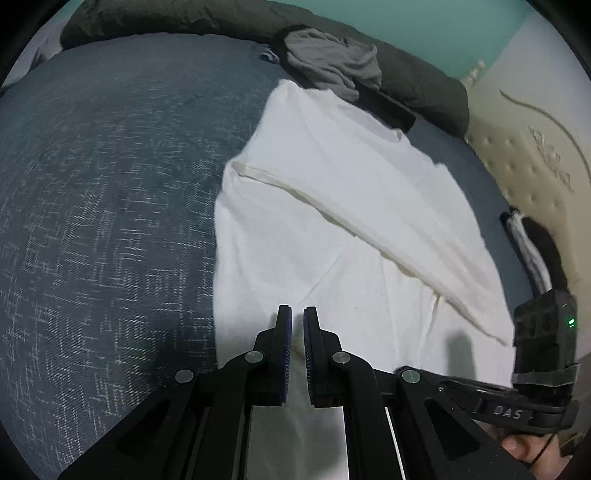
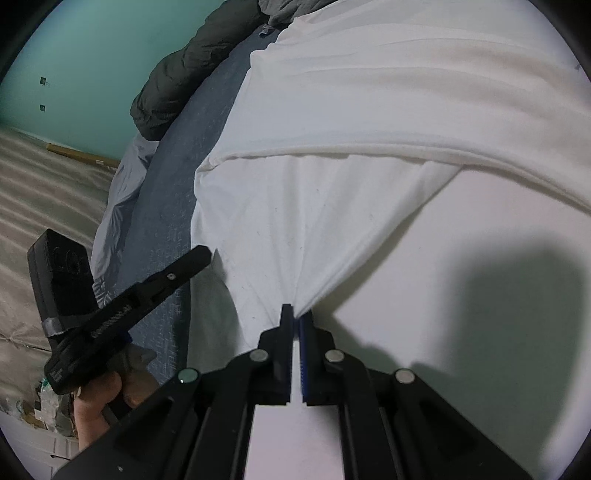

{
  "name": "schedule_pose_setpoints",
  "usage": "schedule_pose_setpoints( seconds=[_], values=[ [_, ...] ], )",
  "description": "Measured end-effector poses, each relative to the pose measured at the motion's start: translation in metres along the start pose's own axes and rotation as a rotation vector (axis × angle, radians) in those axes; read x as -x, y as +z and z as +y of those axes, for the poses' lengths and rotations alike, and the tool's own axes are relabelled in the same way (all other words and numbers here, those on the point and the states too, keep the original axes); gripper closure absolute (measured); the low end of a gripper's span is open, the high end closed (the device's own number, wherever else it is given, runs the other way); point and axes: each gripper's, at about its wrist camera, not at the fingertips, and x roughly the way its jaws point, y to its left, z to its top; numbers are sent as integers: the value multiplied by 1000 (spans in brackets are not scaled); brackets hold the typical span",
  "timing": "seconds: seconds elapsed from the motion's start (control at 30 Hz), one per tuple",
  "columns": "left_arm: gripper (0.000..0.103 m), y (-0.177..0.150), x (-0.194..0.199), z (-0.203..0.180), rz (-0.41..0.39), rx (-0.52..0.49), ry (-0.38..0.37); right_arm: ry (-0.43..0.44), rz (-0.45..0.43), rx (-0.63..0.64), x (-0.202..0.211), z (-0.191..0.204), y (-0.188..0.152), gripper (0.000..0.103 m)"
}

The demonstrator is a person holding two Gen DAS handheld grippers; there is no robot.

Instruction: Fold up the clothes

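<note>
Garment: white cotton T-shirt [image 1: 332, 206], partly folded, lies on the blue-grey woven bedspread [image 1: 110, 184]; one flap is already laid diagonally over the body.
Long axis: runs away from both grippers toward the dark olive quilt [image 1: 177, 18] at the far edge of the bed.
Right gripper [image 2: 296, 314]: jaws closed on a pinch of the shirt's near hem; cloth fans out from the tips in tight pleats.
Left gripper [image 1: 297, 317]: jaws narrow, nearly together, over the near hem; whether they hold cloth I cannot tell.
Nearer hand: both sit at the near hem, the right gripper toward the shirt's right side, the left gripper just inside its left edge.
Key relation (judgement): free length lies ahead of both grippers, so the hem goes forward over the body.
Room: bare bedspread to the left; crumpled grey garment [image 1: 332, 62] beyond the far end; cream quilted mattress side [image 1: 524, 155] close on the right.
</note>
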Motion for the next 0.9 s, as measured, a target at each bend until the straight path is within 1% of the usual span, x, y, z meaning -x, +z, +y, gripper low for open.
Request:
schedule_pose_setpoints(
  seconds=[0.23, 0.3, 0.33, 0.53, 0.63, 0.77, 0.83, 0.9],
  values=[
    [97, -1, -17, -5, 38, -29, 13, 20, 1, -2, 3, -2, -1, 101],
    [97, -1, -16, -4, 33, -23, 12, 14, -3, 2, 3, -1, -2, 101],
    [99, -1, -15, -4, 30, -19, 11, 12, -5, 3, 3, -1, -2, 101],
    [101, 3, 3, 1, -15, 8, 2, 41, -28, 8, 13, 6, -3, 101],
    [101, 3, 3, 2, -15, 9, 10, 25, -18, 21, 9, 7, -3, 101],
    [101, -4, -6, 1, 7, 4, 30, 9, 3, 7, -1, 1, -6, 101],
    [100, -5, -9, 1, 13, 0, 35, 16, 5, -5, 1, -2, -6, 99],
    [100, -6, -10, 1, 18, -3, 37, 0, 14, 0, 7, -2, -6, 99]
  ],
)
